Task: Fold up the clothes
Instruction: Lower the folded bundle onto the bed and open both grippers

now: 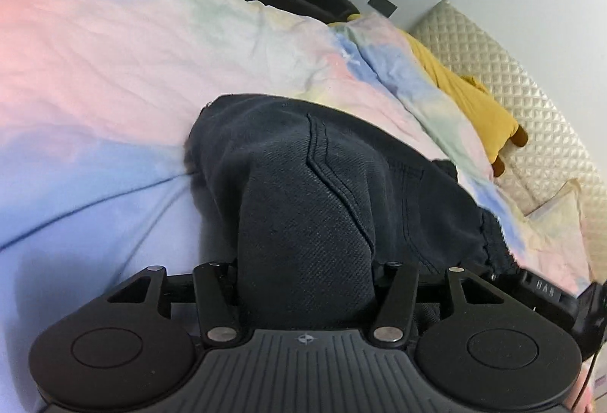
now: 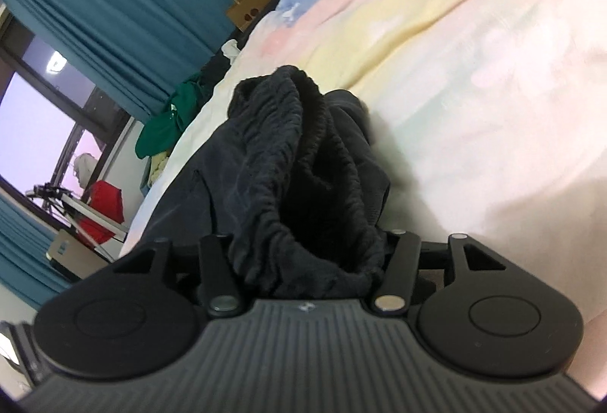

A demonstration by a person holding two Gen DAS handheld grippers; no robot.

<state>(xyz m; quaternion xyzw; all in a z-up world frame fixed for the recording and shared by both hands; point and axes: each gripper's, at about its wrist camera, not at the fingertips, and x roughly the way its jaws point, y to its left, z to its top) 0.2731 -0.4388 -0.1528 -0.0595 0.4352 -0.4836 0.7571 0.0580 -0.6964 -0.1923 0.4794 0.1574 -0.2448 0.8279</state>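
The dark navy garment (image 1: 315,193) lies on the pastel tie-dye duvet (image 1: 114,71), running toward the duvet's edge by the quilted headboard (image 1: 512,79). The left gripper (image 1: 305,284) is clamped on a thick fold of its twill cloth. The right gripper (image 2: 307,261) is closed on the gathered elastic waistband (image 2: 273,162), bunched between its jaws.
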